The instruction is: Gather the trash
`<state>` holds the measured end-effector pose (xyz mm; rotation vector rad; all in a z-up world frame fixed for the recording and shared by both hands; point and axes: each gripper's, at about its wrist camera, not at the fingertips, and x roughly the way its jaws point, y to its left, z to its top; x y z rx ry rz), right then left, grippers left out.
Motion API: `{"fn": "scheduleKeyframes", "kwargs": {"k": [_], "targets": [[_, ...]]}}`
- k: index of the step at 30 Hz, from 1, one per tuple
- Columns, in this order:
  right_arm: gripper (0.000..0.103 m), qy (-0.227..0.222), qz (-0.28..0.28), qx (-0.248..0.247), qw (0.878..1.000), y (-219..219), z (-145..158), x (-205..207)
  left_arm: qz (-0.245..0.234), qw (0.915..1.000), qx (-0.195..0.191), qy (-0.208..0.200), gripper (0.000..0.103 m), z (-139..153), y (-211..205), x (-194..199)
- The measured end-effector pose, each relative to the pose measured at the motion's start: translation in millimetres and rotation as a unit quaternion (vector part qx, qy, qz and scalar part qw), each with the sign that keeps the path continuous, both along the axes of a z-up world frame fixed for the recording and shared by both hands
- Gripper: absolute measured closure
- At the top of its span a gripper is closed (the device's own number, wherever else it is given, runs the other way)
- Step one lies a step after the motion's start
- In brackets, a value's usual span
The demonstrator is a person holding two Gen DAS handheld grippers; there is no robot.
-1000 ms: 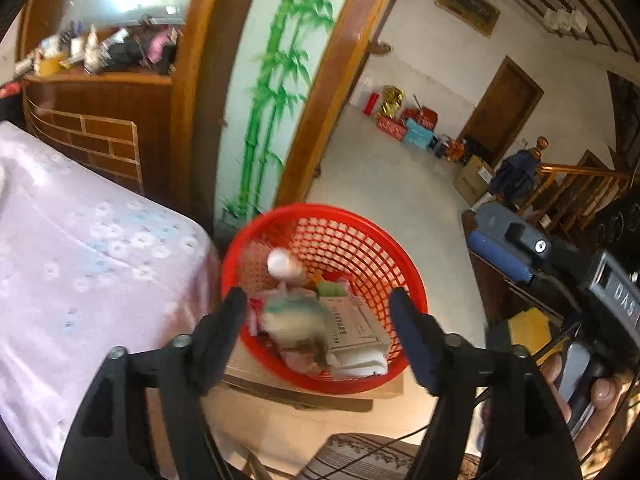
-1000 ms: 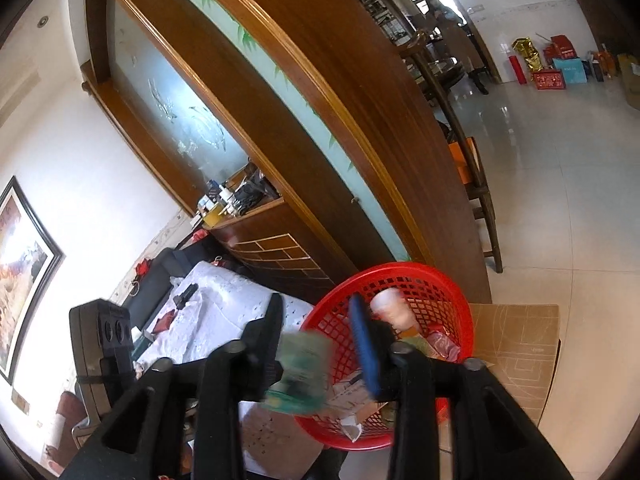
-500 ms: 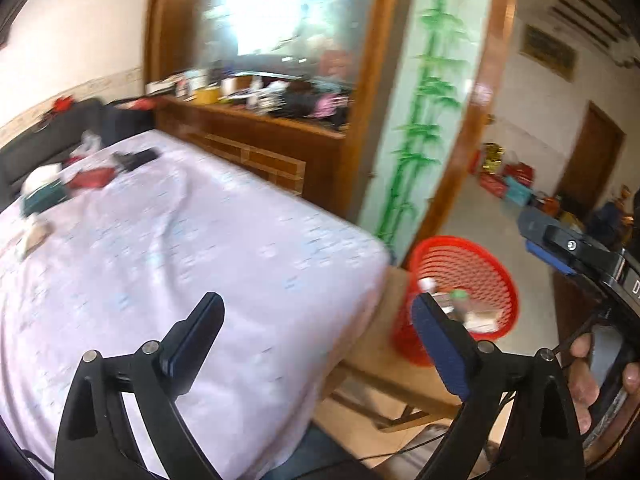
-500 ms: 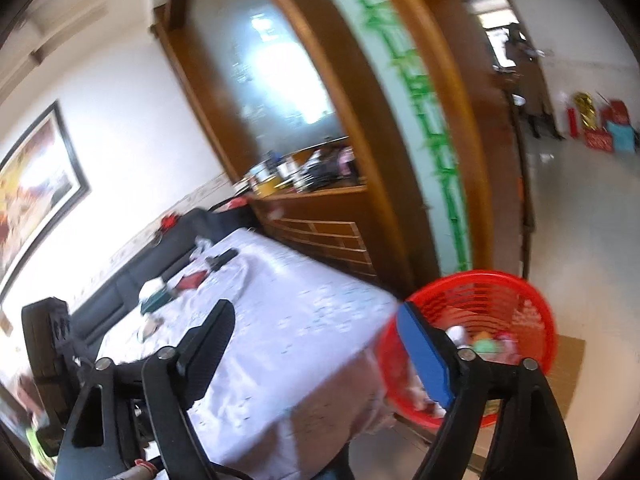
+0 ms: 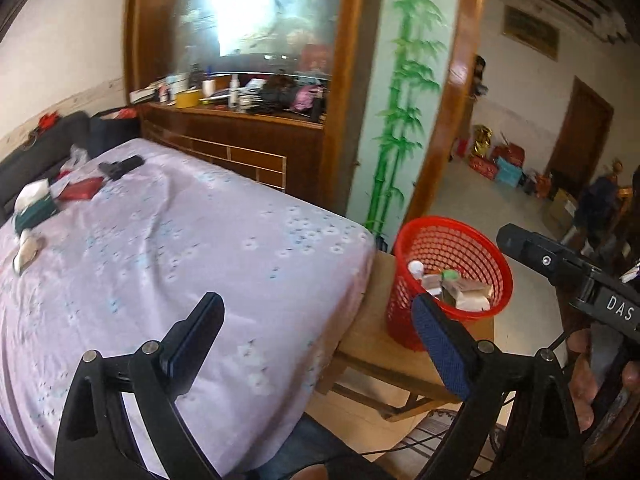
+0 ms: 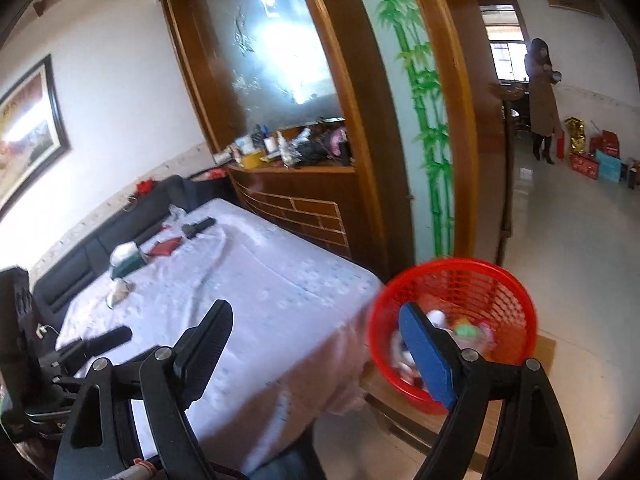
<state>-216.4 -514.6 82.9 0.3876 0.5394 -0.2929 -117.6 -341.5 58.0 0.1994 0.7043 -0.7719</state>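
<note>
A red mesh basket point(image 5: 476, 236) point(image 6: 500, 276) holding trash stands on a low wooden stool beside a table under a lilac cloth point(image 5: 180, 248) point(image 6: 248, 280). On the cloth's far end lie a crumpled tissue point(image 5: 27, 249) point(image 6: 118, 294), a green tissue box point(image 5: 34, 210) point(image 6: 128, 259), a red packet point(image 5: 82, 189) point(image 6: 166, 246) and a black remote point(image 5: 120, 166) point(image 6: 198, 227). My left gripper point(image 5: 320, 320) hangs open and empty over the table's near corner. My right gripper point(image 6: 316, 336) is open and empty too, with the basket behind its right finger.
A wooden sideboard point(image 5: 240, 132) full of bottles and clutter stands behind the table, next to a bamboo-painted panel point(image 6: 432, 132). A dark sofa point(image 6: 120, 224) lines the left wall. A person point(image 6: 542, 96) stands far back near boxes on the tiled floor point(image 6: 580, 240).
Both grippers drew back from over the basket and swung left toward the table. The right one let go of a green packet and opened wide; the left opened a little wider.
</note>
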Motion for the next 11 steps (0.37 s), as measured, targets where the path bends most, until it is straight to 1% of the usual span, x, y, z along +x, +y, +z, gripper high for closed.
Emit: {"fn": "scheduleKeyframes", "kwargs": {"k": [2, 5, 11], "targets": [[0.014, 0.009, -0.010, 0.002, 1.000, -9, -5, -8, -0.012, 0.9999, 0.008, 0.004, 0.009, -4, -12, -3], [0.014, 0.010, -0.021, 0.016, 1.000, -21, -8, -16, -0.021, 0.9996, 0.017, 0.004, 0.009, -8, -25, -9], [0.014, 0.010, -0.034, 0.022, 0.999, -37, -11, -27, -0.036, 0.9992, 0.016, 0.010, 0.009, -10, -42, -13]]}}
